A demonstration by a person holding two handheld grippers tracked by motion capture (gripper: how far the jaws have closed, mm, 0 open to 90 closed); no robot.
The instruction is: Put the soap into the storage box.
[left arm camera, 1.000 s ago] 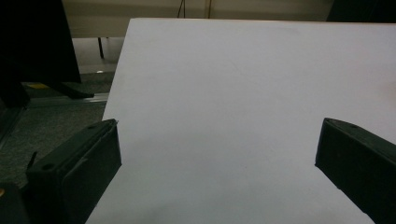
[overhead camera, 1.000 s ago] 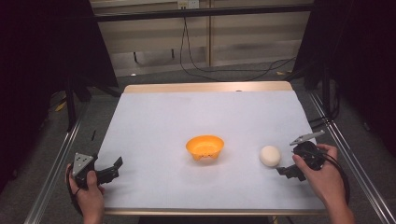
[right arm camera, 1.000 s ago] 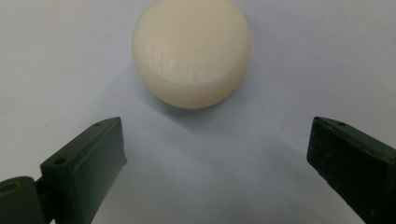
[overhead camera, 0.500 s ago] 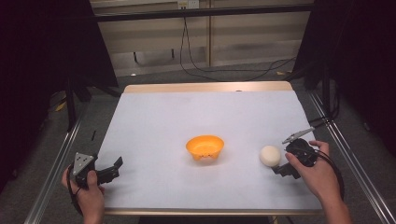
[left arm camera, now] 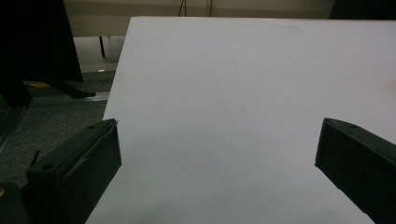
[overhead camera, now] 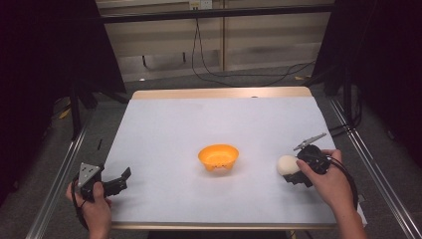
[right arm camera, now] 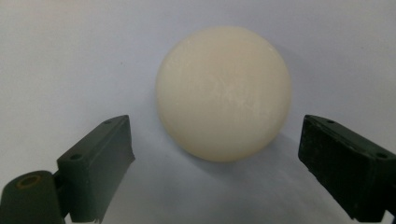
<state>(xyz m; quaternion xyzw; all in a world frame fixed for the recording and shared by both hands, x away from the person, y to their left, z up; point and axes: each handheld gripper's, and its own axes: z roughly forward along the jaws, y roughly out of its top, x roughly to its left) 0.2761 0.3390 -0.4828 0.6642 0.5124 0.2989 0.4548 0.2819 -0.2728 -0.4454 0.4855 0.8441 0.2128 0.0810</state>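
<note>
The ball (right arm camera: 223, 93) lies on the table (overhead camera: 164, 129), right of the bowl (overhead camera: 218, 157). The right hand-held gripper (right arm camera: 215, 172) has just been closing, jaws either side of it, seemingly not yet touching. Lifting remains. The left hand-held gripper (left arm camera: 217, 172) gapes empty.

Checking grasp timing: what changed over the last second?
The right tongs slid leftward up to the cream-white round ball, their jaws closing in; the ball now sits between them with gaps either side, not yet gripped. The ball, the orange plastic bowl and the open left tongs stayed put.
</note>
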